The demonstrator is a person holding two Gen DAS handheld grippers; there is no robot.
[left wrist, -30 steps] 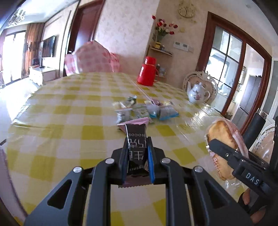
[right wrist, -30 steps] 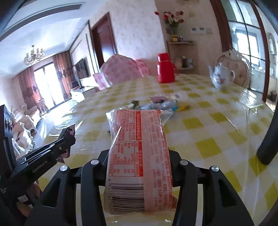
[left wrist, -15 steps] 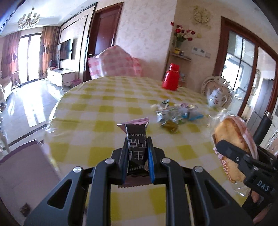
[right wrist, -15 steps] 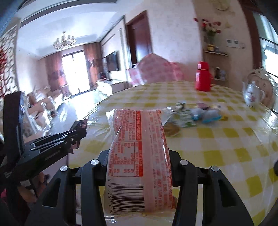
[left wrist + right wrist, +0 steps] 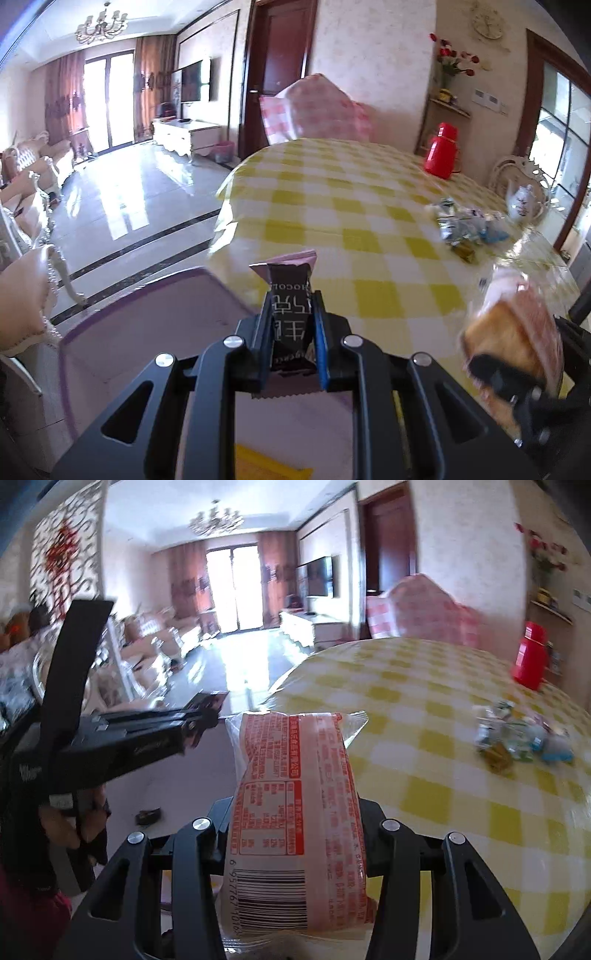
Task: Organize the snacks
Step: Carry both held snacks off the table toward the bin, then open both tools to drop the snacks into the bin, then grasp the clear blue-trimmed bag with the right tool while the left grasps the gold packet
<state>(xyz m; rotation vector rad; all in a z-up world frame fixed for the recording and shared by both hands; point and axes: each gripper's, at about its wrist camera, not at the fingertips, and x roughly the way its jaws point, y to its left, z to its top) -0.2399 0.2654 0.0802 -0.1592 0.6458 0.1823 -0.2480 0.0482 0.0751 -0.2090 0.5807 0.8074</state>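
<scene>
Jaws pinch choc bar (image 5: 290,321), bread pack (image 5: 295,823)

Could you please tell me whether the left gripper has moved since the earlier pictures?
Yes. The left gripper, shut on the dark chocolate wrapper, has swung left, away from the red flask, to the table edge.

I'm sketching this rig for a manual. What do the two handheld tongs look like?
Both tongs are matte black plastic: the left tongs have two arms with triangular cut-outs, silver round screws and blue pads. The right tongs share the cut-outs and screws. Pale lettering runs along the left one's side, too blurred to read.
</scene>
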